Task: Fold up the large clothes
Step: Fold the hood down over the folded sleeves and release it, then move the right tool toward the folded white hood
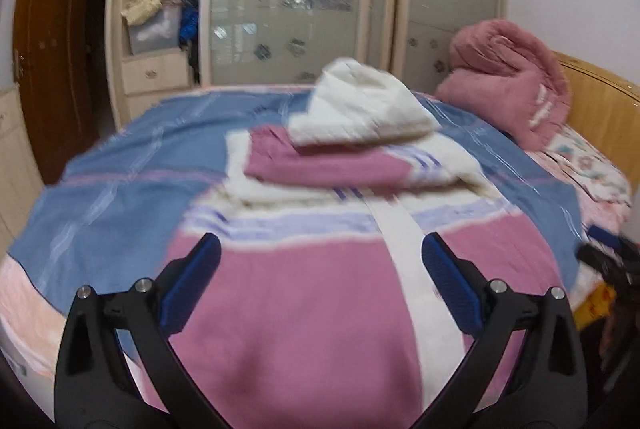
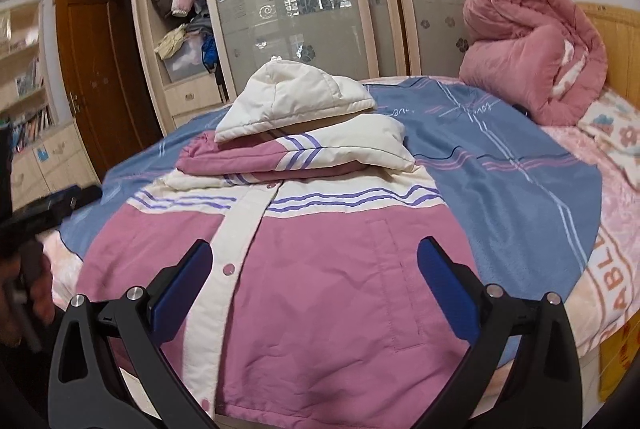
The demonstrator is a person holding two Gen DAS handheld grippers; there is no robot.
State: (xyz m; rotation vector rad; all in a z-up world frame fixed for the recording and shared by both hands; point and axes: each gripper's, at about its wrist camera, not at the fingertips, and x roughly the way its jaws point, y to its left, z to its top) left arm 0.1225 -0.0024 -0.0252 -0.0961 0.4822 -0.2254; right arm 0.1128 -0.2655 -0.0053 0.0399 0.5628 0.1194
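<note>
Nearest the lens, the jacket (image 2: 320,289) fills the lower centre of both views, spread front-up on the bed (image 2: 520,189). Its sleeves (image 2: 256,159) appear already folded across the chest at mid-frame, hood (image 2: 292,97) lying on top; the body fold looks still to do. Left gripper (image 1: 320,261) and right gripper (image 2: 314,263) both gape wide above the hem, holding nothing.

jacket (image 2: 320,269) hem cut off at near edge, sleeves folded under the hood (image 2: 292,97), left view motion-blurred, right gripper (image 1: 608,261) smeared at right edge
</note>
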